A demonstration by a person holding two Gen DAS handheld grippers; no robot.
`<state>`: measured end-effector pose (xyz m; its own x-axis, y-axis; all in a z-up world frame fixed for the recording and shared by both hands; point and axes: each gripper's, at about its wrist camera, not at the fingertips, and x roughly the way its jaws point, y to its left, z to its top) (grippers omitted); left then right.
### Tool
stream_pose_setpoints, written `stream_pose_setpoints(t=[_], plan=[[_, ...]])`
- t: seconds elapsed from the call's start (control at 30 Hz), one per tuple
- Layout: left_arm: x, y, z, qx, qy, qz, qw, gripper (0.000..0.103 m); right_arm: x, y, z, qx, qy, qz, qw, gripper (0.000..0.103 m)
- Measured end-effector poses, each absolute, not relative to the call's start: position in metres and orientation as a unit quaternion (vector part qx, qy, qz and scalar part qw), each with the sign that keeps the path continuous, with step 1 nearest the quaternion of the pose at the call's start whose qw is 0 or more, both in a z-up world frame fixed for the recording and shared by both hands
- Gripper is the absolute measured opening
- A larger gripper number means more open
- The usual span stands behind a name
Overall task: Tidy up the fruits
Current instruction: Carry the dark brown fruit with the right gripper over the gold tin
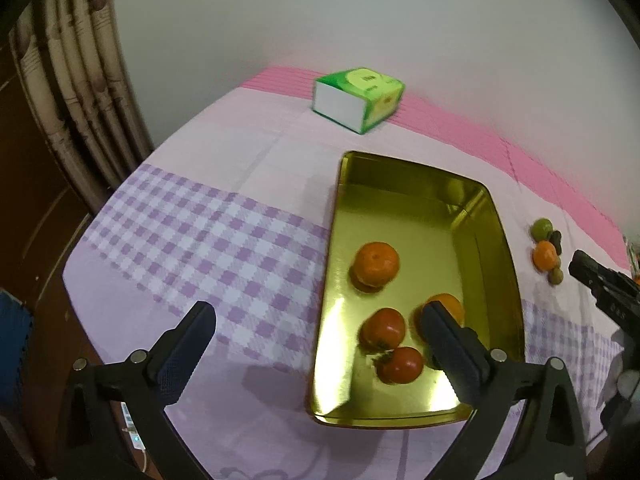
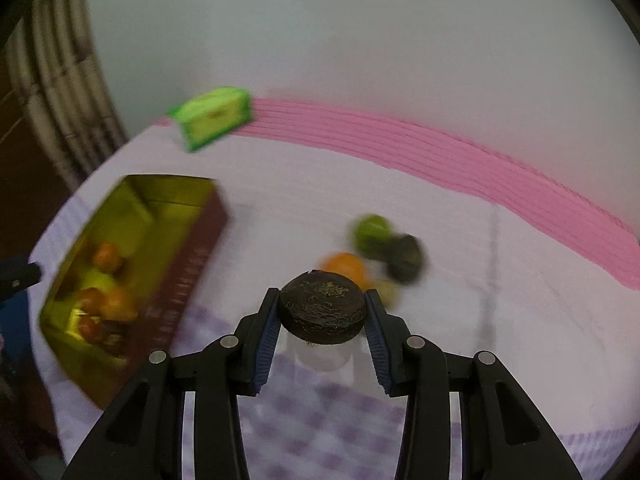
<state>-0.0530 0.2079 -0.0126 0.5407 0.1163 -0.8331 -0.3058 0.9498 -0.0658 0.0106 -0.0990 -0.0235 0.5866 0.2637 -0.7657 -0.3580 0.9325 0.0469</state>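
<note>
A gold tin tray (image 1: 500, 216) lies on the checked cloth with an orange (image 1: 376, 264), two red fruits (image 1: 384, 328) (image 1: 402, 364) and another orange (image 1: 450, 306) in it. My left gripper (image 1: 316, 316) hangs wide open over the tray's left edge, nothing between its fingers. My right gripper (image 2: 322, 312) is shut on a dark brown round fruit (image 2: 322, 308), lifted off the table. Behind it lie an orange (image 2: 346, 266), a green fruit (image 2: 372, 232), a dark fruit (image 2: 406, 258) and a pale one (image 2: 388, 292). The right gripper (image 1: 604, 284) shows at the left wrist view's right edge.
A green tissue box (image 1: 358, 98) stands at the back of the table near the pink stripe. The table's left edge drops off toward a curtain (image 1: 76, 80). The tray (image 2: 96, 200) has a dark red outer wall (image 2: 188, 272). The right wrist view is blurred.
</note>
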Motion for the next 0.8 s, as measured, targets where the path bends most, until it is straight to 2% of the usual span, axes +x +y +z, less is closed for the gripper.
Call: stream_pose_setpoints(t=[0.4,0.8], plan=[[-0.058,0.248,-0.013,-0.141,0.455,0.19,0.859,0.102,0.0,0.024,-0.023,-0.099,0.418,0.282,0.858,0.042],[-0.058,0.256,-0.017,-0.15,0.459,0.207,0.851,0.102,0.008,0.06,-0.045,-0.133,0.437,0.296,0.839,0.042]])
